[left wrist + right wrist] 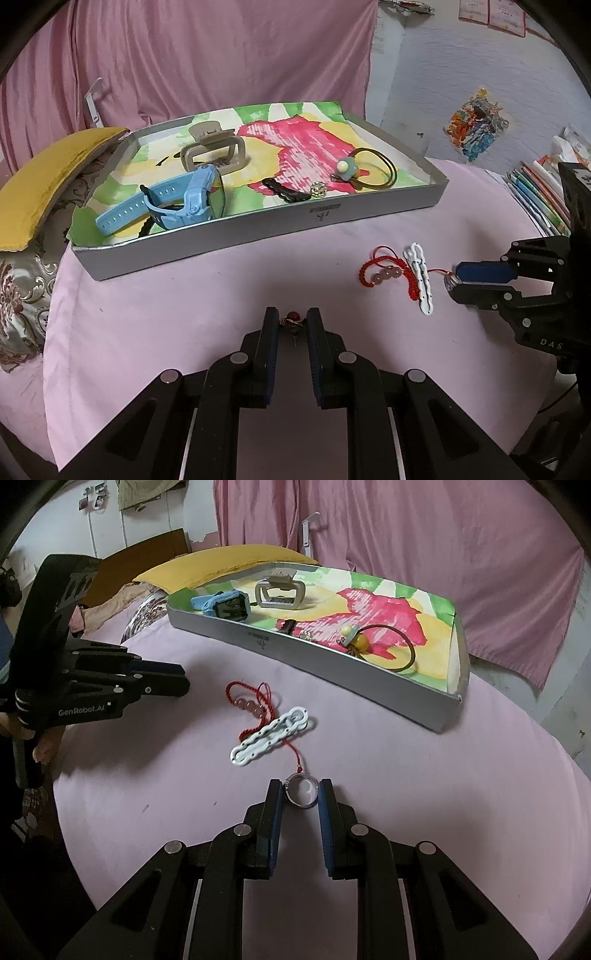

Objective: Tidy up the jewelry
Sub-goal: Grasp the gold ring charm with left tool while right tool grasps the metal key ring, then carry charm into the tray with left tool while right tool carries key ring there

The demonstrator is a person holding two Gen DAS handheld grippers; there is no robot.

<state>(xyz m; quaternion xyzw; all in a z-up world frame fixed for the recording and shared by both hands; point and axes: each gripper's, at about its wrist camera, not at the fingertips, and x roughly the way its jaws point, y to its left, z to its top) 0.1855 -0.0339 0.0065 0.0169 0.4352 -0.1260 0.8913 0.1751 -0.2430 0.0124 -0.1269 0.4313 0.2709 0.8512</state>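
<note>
On the pink bed cover, the right gripper [300, 794] pinches a silver ring [301, 793]. Nearby, the left gripper [292, 322] squeezes a small red bead charm [292, 318]. Behind them sits the gray tray [258, 236] holding a blue watch [173, 206].

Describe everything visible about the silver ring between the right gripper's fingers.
The silver ring is a shiny metallic band, apparently doubled or layered, lying on the pink sheet. It sits between the right gripper fingertips, both pads at or against its sides. A red cord ends just beyond its far edge; whether they touch is unclear. The left view shows it pinched at the fingertips.
</note>
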